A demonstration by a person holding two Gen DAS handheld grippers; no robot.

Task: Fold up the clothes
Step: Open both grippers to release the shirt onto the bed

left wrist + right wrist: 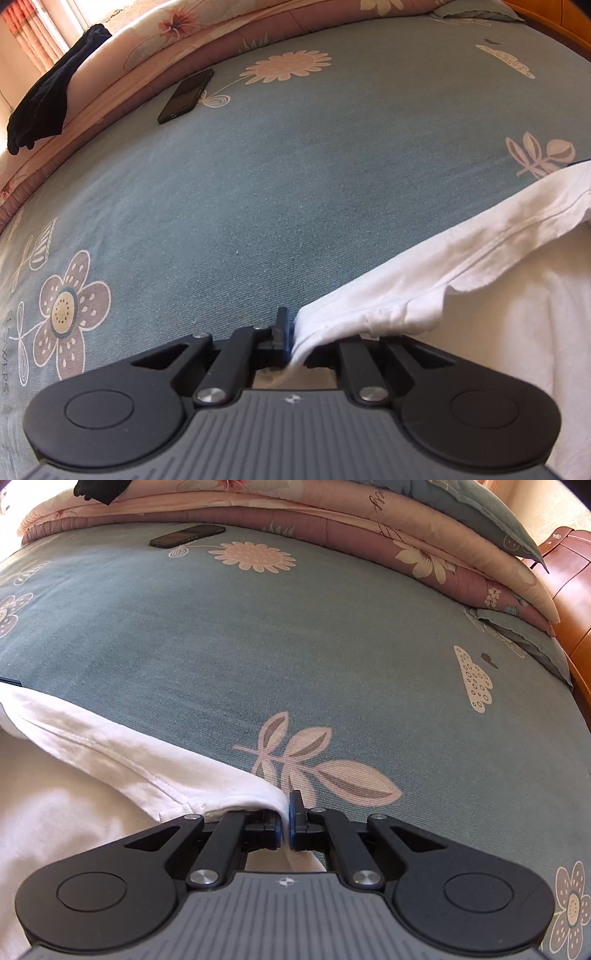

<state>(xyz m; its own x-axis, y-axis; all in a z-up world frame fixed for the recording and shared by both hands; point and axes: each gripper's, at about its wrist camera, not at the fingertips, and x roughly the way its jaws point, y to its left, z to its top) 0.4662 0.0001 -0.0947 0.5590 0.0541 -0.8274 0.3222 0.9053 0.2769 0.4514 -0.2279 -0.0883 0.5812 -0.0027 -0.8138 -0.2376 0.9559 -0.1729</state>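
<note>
We see our left gripper [291, 334] pinching white garment [424, 280] hem | our right gripper [285, 818] nipping its other corner [122, 760], pads barely parted | garment draped on blue floral bedsheet [277, 192] | phone [185, 96] beyond.

White garment [461, 266], plain, stitched hem line. Bed sheet [280, 177] is dusty blue-teal with pale pink daisies, pink-and-grey leaf sprigs, mauve five-petal flowers with cream centres, cream dotted shapes. Quilt [369, 528] along the bed's far edge: mauve and peach-cream bands, cream and coral blooms. Phone [185, 95] black. Cloth [48, 92] on the quilt black. Gripper bodies black, grey ribbed housing, blue finger pads [294, 814].
</note>
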